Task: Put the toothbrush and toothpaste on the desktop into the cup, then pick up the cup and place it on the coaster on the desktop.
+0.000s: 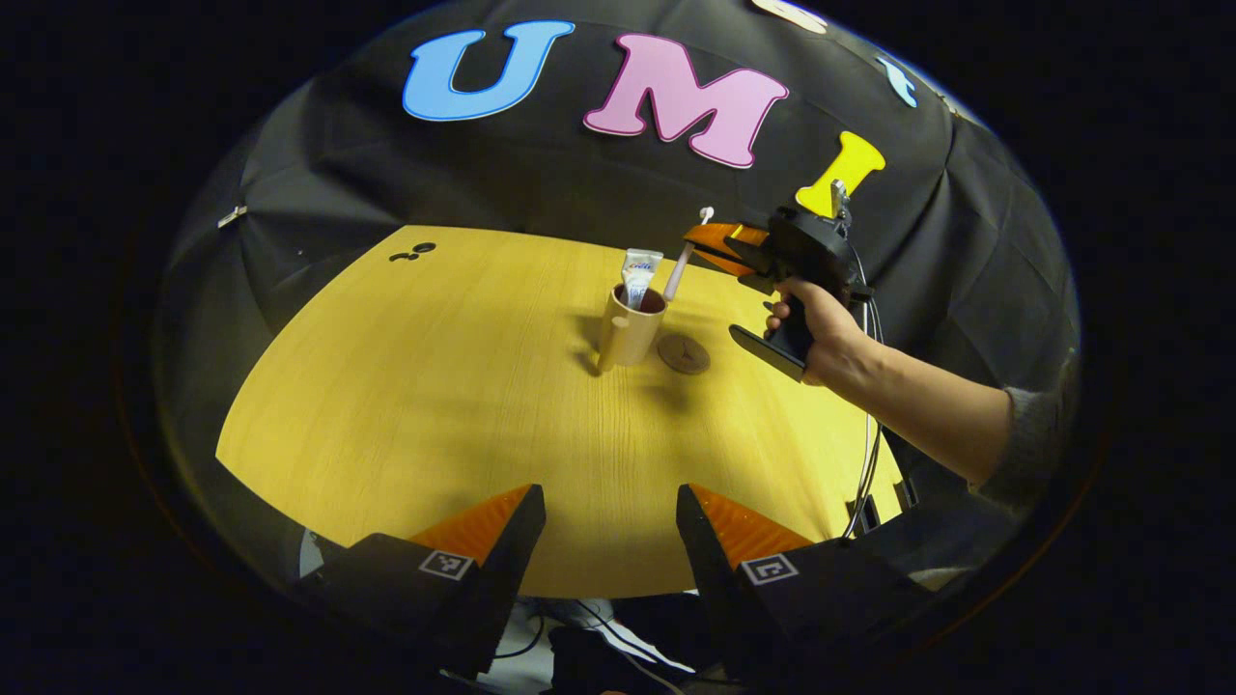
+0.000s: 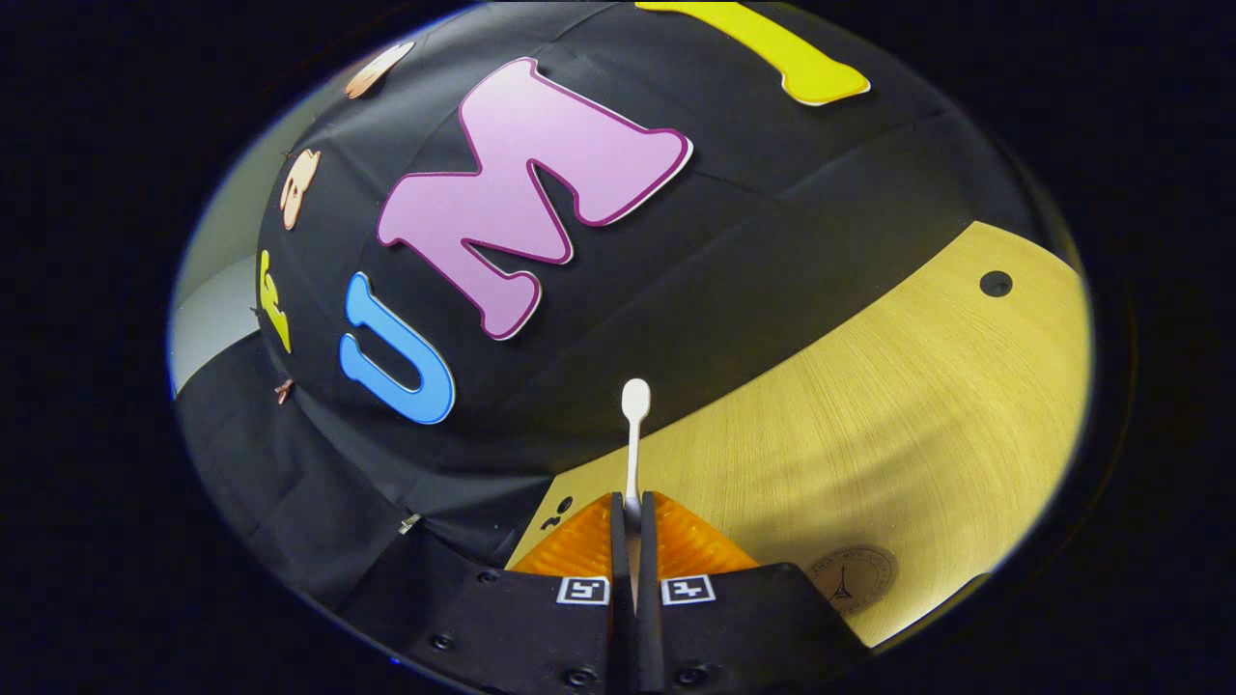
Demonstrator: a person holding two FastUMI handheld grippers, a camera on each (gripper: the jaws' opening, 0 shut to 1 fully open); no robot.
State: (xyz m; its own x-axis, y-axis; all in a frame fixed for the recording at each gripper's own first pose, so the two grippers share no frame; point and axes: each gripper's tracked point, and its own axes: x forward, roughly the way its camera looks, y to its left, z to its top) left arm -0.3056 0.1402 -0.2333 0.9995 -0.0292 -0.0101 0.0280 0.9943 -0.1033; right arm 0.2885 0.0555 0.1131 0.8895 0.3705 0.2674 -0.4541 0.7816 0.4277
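Observation:
A tan cup (image 1: pixel 632 330) stands mid-desk with a white toothpaste tube (image 1: pixel 638 275) upright inside it. The toothbrush (image 1: pixel 681 263) leans with its lower end in the cup, its head up. A person's hand holds my right gripper (image 1: pixel 710 243) beside the cup, and the fingers are shut on the toothbrush. In the right gripper view the toothbrush (image 2: pixel 633 436) sticks up from between the closed fingers of the right gripper (image 2: pixel 632 512). A round brown coaster (image 1: pixel 684 353) lies just right of the cup, and the coaster (image 2: pixel 852 578) sits low right. My left gripper (image 1: pixel 608 512) hangs open near the desk's front edge.
The yellow wooden desk (image 1: pixel 435 386) has a dark cable hole (image 1: pixel 413 253) at its far left corner. The person's forearm and grey sleeve (image 1: pixel 1033 434) reach in from the right. Cables (image 1: pixel 869 454) hang off the desk's right edge.

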